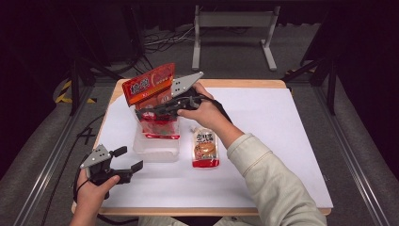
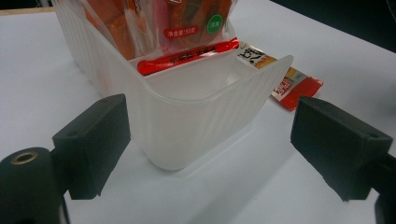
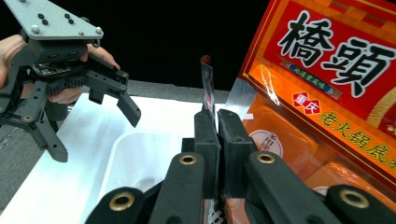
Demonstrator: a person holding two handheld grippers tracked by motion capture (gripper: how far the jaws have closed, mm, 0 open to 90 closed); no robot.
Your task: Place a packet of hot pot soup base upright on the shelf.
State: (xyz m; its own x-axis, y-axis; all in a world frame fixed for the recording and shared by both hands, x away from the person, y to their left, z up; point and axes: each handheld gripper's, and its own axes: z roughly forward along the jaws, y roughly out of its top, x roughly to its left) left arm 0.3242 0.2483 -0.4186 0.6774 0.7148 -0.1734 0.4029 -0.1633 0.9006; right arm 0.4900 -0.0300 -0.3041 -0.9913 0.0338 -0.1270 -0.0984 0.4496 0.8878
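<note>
The red sauce pouch [image 1: 159, 126] stands in the far part of the clear plastic bin [image 1: 155, 151], and the right gripper [image 1: 141, 113] is clenched on its thin top edge. Just behind it a large orange packet [image 1: 149, 84] leans in the same bin and crowds that side. The near part of the bin is free. The left gripper [image 1: 130, 159] waits released just beside the bin's near left corner, jaws wide. One small pouch [image 1: 205, 147] lies flat on the white table [image 1: 277, 141] right of the bin, with open room beyond it.
</note>
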